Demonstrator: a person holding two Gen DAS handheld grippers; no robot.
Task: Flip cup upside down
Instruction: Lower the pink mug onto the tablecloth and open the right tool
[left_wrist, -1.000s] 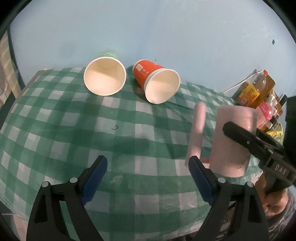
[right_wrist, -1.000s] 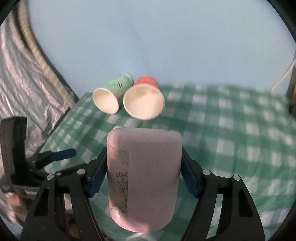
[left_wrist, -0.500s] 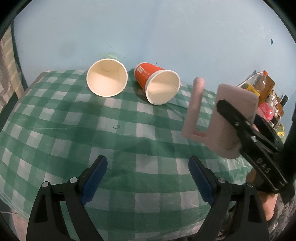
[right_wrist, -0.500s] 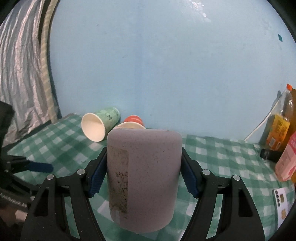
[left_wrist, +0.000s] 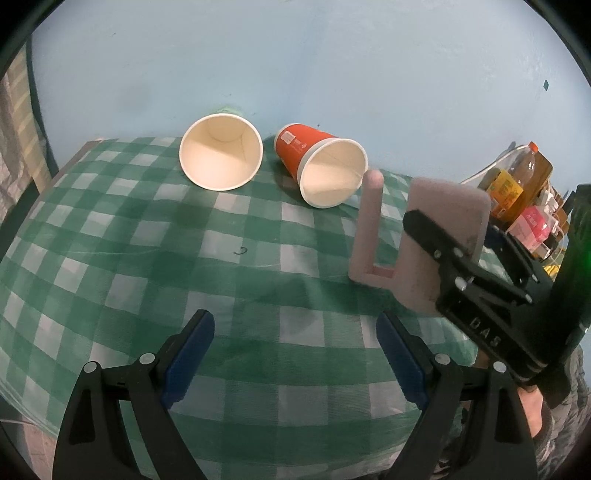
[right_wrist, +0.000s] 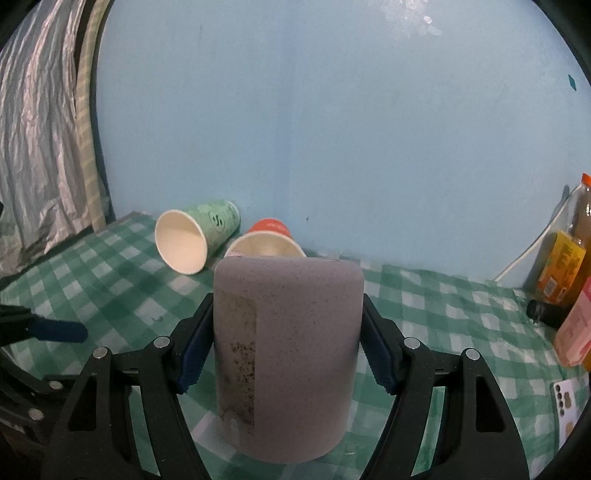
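Right gripper (right_wrist: 286, 354) clamps the speckled pink handled mug (right_wrist: 286, 343) between blue pads, centre frame, raised above the green checked tablecloth (left_wrist: 147, 240). Left gripper (left_wrist: 295, 358) spread, empty, lower frame.

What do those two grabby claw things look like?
Both are black plastic. The left gripper and right gripper each have two skeleton-like fingers with triangular cut-outs, silver screws and ridged blue pads. The right gripper's side carries raised letters, "DAS".
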